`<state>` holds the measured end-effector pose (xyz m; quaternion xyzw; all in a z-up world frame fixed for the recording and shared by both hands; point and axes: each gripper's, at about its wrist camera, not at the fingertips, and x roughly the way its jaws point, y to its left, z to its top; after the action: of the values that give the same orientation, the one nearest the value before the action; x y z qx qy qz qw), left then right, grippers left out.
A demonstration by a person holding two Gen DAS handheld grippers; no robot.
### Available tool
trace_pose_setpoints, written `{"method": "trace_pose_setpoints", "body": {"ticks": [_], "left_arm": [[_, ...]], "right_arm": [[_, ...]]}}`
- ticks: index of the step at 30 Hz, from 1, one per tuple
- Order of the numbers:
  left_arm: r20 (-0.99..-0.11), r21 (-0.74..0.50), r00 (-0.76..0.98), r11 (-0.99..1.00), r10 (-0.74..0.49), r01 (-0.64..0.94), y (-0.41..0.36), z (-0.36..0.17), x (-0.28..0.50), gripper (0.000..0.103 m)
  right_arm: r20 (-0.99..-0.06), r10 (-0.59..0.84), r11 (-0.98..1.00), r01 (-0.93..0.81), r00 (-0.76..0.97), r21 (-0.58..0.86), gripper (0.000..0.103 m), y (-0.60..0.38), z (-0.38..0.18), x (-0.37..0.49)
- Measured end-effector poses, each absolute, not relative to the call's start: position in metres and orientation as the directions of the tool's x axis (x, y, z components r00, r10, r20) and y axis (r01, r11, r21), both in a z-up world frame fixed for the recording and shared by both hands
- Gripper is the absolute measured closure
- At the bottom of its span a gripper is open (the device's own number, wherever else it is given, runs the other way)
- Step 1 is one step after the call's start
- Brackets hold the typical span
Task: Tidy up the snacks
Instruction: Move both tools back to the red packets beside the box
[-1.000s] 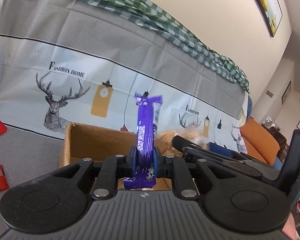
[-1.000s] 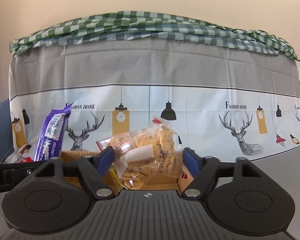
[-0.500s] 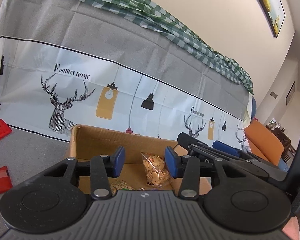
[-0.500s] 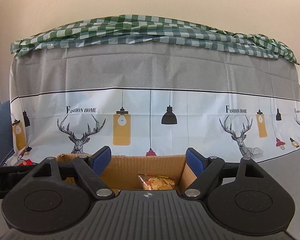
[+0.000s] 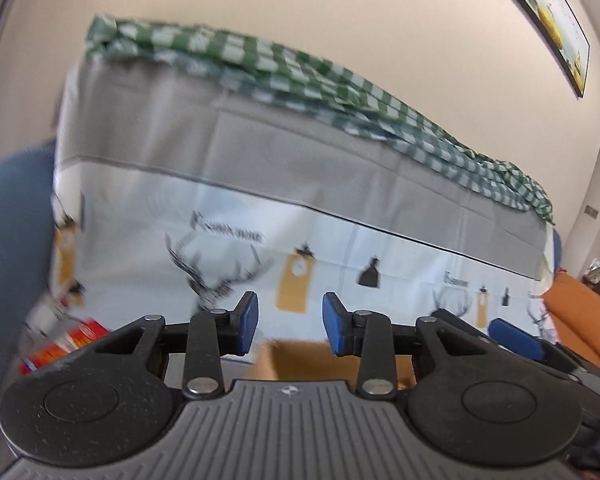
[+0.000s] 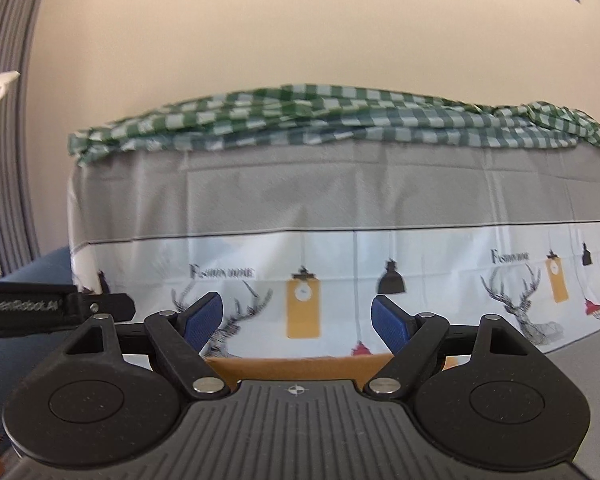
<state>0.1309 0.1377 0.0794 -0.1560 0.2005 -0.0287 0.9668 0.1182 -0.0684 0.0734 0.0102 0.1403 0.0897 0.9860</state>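
My left gripper (image 5: 290, 326) has nothing between its blue pads, and its jaws are closing. Just below it shows the rim of the cardboard box (image 5: 300, 356), mostly hidden by the gripper body. Red snack packets (image 5: 66, 346) lie blurred at the lower left on the grey surface. My right gripper (image 6: 298, 326) stands wide open and empty, raised above the box's far wall (image 6: 300, 366). The box's contents are hidden in both views. The other gripper's blue pad (image 5: 516, 338) shows at the right of the left wrist view.
A bed draped in a grey and white deer-print cover (image 6: 340, 216) with a green checked cloth (image 6: 320, 120) on top fills the background. An orange seat (image 5: 580, 320) is at the far right. A blue cushion (image 5: 12, 220) stands at the left.
A second ago the left gripper held a purple bar and the right a bag of crackers; both were let go into the box. Both grippers have since lifted and swung left, away from the box.
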Motion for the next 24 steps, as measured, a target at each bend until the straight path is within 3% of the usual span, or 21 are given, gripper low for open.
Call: {"method": "trace_pose_setpoints", "body": {"ticks": [7,10,13,16,21,23,24], "left_arm": [[-0.423,-0.208,0.906,0.973,0.003,-0.100,0.186,0.082,0.124,0.065],[-0.477,-0.203,0.876,0.961,0.068,-0.186,0.215,0.075,0.126,0.082],[-0.521,-0.221,0.837,0.921,0.168,-0.322,0.252,0.071,0.123,0.099],[-0.556,-0.243,0.793,0.864,0.248,-0.441,0.287,0.069,0.119,0.099],[-0.604,-0.305,0.764,0.818,0.229,-0.487,0.318,0.058,0.118,0.099],[-0.622,-0.306,0.753,0.819,0.214,-0.486,0.318,0.053,0.122,0.099],[-0.631,-0.305,0.749,0.823,0.203,-0.479,0.317,0.049,0.122,0.099]], "right_arm": [[-0.210,0.291,0.956,-0.277,0.933,0.095,0.039,-0.020,0.080,0.085],[-0.201,0.339,0.940,-0.324,0.919,0.103,0.052,0.002,0.078,0.070],[-0.221,0.392,0.920,-0.381,0.893,0.094,0.057,0.026,0.071,0.059],[-0.268,0.426,0.904,-0.419,0.864,0.087,0.057,0.051,0.056,0.053],[-0.372,0.445,0.888,-0.456,0.815,0.063,0.056,0.093,0.020,0.049],[-0.419,0.446,0.882,-0.469,0.791,0.053,0.052,0.110,0.005,0.054],[-0.439,0.440,0.882,-0.469,0.784,0.047,0.043,0.118,-0.002,0.057]]}}
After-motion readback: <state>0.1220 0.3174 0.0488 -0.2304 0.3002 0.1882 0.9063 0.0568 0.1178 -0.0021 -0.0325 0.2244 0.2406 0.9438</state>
